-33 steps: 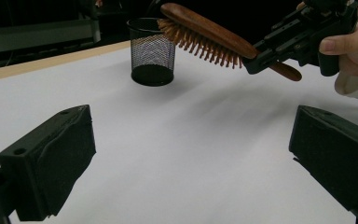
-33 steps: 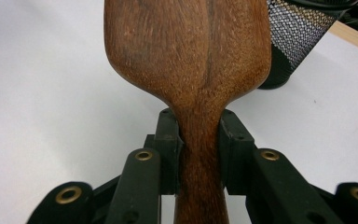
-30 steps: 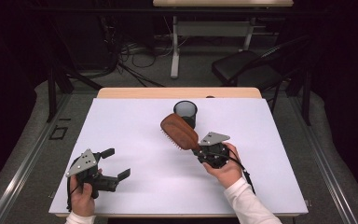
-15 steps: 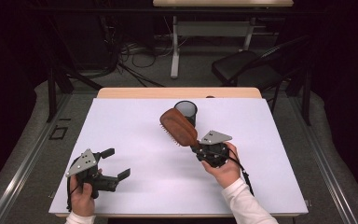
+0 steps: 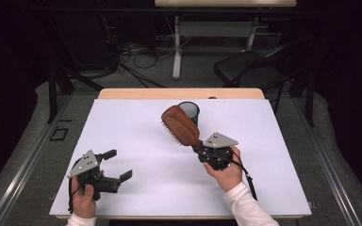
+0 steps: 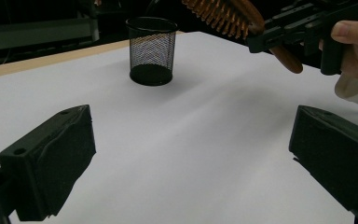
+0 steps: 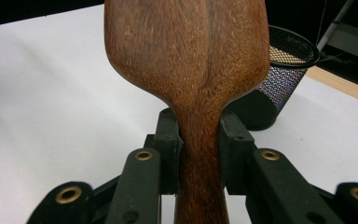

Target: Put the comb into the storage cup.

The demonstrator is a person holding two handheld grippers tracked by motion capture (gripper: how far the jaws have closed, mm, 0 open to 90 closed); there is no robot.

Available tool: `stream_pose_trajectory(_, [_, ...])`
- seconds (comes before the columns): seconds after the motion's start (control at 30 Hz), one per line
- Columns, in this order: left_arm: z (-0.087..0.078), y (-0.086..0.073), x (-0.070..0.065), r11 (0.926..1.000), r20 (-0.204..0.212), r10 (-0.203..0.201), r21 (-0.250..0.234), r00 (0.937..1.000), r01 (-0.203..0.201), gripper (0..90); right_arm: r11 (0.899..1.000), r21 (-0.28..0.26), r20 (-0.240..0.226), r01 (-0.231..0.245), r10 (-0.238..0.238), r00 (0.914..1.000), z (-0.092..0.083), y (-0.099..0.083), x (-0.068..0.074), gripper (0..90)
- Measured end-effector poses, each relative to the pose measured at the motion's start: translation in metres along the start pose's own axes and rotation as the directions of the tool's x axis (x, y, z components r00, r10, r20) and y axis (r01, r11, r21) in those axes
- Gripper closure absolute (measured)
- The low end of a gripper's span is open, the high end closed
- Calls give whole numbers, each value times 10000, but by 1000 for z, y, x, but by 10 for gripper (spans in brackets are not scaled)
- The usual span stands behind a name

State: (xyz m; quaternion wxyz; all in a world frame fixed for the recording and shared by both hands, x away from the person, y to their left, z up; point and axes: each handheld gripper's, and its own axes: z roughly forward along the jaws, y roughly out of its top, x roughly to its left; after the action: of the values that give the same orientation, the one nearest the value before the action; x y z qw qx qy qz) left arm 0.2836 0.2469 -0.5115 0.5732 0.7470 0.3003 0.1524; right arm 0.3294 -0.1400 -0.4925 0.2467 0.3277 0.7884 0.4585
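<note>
Raised slightly since the earlier frame, the wooden hairbrush [image 5: 180,125] is held above the table, just beside the black mesh cup [image 5: 189,112], head tilted toward it, probably for insertion. Right gripper [image 5: 202,149] clamps its handle; left gripper [image 5: 118,165] rests idle, jaws apart, well away from the cup.

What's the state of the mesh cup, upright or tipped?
Upright. The mesh cup stands on its base on the white table, open rim facing up, in the left gripper view. Whether anything is inside, cannot tell.
</note>
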Motion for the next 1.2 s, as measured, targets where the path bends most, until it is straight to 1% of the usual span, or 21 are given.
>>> stream_pose_trajectory(0.03, [0, 0, 0, 10000, 40, -1, 0, 10000, 1, 3, 10000, -41, -5, -28, 28, 10000, 0, 0, 0, 724])
stream_pose_trajectory(0.1, [0, 0, 0, 10000, -43, 3, -38, 10000, -3, 3, 9999, -141, -10, -68, 68, 10000, 0, -1, 1, 724])
stream_pose_trajectory(0.2, [1, 0, -1, 9999, -56, 8, -103, 10000, -8, 3, 9997, -228, 43, 3, -2, 10000, -1, -3, 4, 724])
stream_pose_trajectory(0.23, [2, 1, -1, 10000, 15, -4, -71, 10000, 4, 3, 9996, -272, 56, 43, -41, 10000, 0, -3, 5, 724])
stream_pose_trajectory(0.3, [3, 2, -1, 9999, -98, -143, -83, 9998, 143, 3, 9996, -262, 34, 73, -72, 10000, 0, -4, 7, 724])
stream_pose_trajectory(0.37, [4, 3, 0, 9993, -103, -353, -157, 9993, 352, 3, 9995, -291, 5, 86, -85, 10000, 1, -5, 8, 724])
stream_pose_trajectory(0.4, [4, 3, 0, 9993, -103, -353, -157, 9993, 352, 3, 9995, -308, -1, 83, -83, 10000, 1, -5, 9, 724])
stream_pose_trajectory(0.43, [4, 4, 1, 9985, -111, -501, -216, 9987, 499, 3, 9995, -320, -32, 77, -78, 10000, 1, -6, 10, 724])
stream_pose_trajectory(0.47, [5, 4, 1, 9984, -121, -526, -236, 9985, 523, 2, 9994, -345, -40, 84, -85, 10000, 2, -6, 11, 724])
stream_pose_trajectory(0.57, [7, 5, 1, 9983, -122, -560, -138, 9984, 558, 3, 9991, -399, -43, 124, -126, 9999, 2, -7, 13, 724])
stream_pose_trajectory(0.63, [9, 5, 1, 9979, -109, -655, -2, 9978, 655, 2, 9988, -467, -52, 121, -124, 9999, 2, -7, 15, 724])
stream_pose_trajectory(0.67, [11, 5, 1, 9973, -138, -727, 58, 9973, 728, 2, 9988, -481, -38, 118, -120, 9999, 1, -7, 15, 724])
stream_pose_trajectory(0.73, [13, 5, 1, 9955, -53, -933, 183, 9956, 934, 2, 9985, -538, -25, 116, -118, 9999, 1, -7, 16, 724])
stream_pose_trajectory(0.8, [14, 5, 2, 9934, 36, -1139, 144, 9935, 1138, 2, 9984, -552, -30, 121, -123, 9999, 1, -7, 17, 724])
stream_pose_trajectory(0.87, [15, 5, 2, 9925, -61, -1215, 137, 9926, 1215, 3, 9981, -596, -22, 162, -164, 9999, 0, -7, 18, 724])
stream_pose_trajectory(0.93, [16, 5, 3, 9909, -28, -1334, 176, 9911, 1335, 3, 9979, -626, -14, 142, -143, 9999, 0, -7, 19, 724])
stream_pose_trajectory(1.0, [17, 6, 3, 9901, -85, -1380, 241, 9904, 1382, 3, 9977, -666, 5, 154, -154, 9999, -1, -7, 19, 724])
stream_pose_trajectory(1.07, [19, 7, 3, 9892, 3, -1448, 222, 9895, 1447, 3, 9974, -705, 6, 128, -128, 9999, -1, -7, 19, 724])
stream_pose_trajectory(1.2, [23, 11, 1, 9894, 70, -1421, 317, 9898, 1418, 3, 9969, -773, 9, 112, -112, 9999, -2, -7, 20, 724])
